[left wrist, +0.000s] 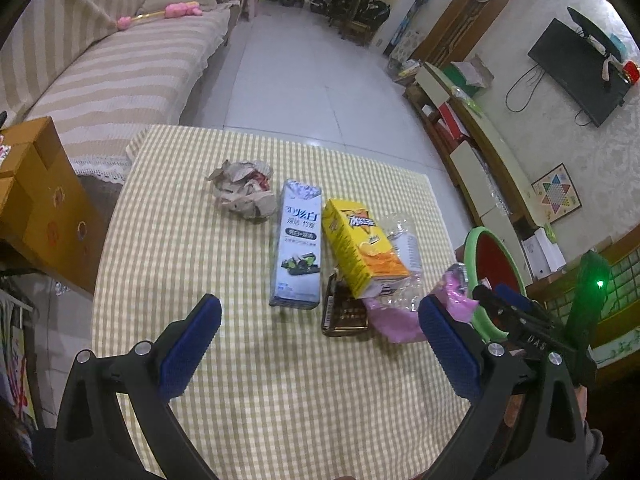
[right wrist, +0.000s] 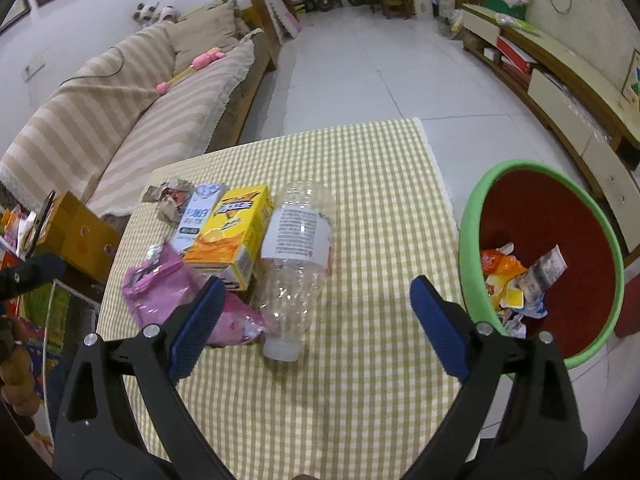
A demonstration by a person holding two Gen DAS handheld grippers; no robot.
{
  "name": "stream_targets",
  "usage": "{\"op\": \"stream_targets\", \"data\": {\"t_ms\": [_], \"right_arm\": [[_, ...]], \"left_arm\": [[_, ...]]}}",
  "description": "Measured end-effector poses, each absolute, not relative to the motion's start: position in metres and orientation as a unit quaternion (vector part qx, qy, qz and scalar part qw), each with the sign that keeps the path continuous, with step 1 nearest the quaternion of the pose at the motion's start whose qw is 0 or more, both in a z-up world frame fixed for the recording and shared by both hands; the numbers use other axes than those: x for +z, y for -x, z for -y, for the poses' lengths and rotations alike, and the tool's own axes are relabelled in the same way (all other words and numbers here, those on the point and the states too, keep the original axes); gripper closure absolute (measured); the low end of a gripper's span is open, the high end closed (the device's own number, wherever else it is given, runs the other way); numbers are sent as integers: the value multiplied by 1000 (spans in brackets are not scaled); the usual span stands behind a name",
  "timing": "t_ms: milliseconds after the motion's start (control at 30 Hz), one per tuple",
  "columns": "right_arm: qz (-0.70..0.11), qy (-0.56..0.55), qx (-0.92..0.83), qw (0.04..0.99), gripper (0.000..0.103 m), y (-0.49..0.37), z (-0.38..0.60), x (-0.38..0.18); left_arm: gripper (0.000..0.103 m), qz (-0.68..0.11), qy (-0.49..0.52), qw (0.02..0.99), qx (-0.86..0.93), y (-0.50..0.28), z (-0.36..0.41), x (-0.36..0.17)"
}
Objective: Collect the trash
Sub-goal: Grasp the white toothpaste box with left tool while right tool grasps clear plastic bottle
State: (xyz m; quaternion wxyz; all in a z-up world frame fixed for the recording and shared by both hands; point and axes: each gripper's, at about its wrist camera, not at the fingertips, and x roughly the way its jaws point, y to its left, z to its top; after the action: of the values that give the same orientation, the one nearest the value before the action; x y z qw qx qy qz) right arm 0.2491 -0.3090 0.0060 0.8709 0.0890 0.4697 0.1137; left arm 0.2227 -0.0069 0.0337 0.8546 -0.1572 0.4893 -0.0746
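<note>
A checked table (right wrist: 360, 168) holds the trash; the bin (right wrist: 472, 216), green-rimmed and part full, stands just off its right edge. Mid-table lie a clear bottle (right wrist: 296, 256), a yellow carton (left wrist: 360, 248), a white box (left wrist: 300, 240), a pink wrapper (right wrist: 160, 292), crumpled paper (left wrist: 244, 192) at the far left, and a dark pack (left wrist: 344, 312), perhaps foil. Both the left gripper (left wrist: 320, 344) and the right gripper (right wrist: 316, 320) hover wide apart, empty.

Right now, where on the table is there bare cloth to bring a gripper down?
Bare: the tablecloth between the clear bottle and the edge by the green bin, and the near strip. Crowded: the yellow carton, white box, pink bag.
</note>
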Motion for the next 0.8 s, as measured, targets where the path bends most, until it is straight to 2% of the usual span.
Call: {"op": "stream_targets", "data": {"t_ms": [800], "right_arm": [[-533, -95, 130, 831, 11, -320, 281, -59]], "left_arm": [[8, -576, 126, 806, -51, -311, 25, -71]]}}
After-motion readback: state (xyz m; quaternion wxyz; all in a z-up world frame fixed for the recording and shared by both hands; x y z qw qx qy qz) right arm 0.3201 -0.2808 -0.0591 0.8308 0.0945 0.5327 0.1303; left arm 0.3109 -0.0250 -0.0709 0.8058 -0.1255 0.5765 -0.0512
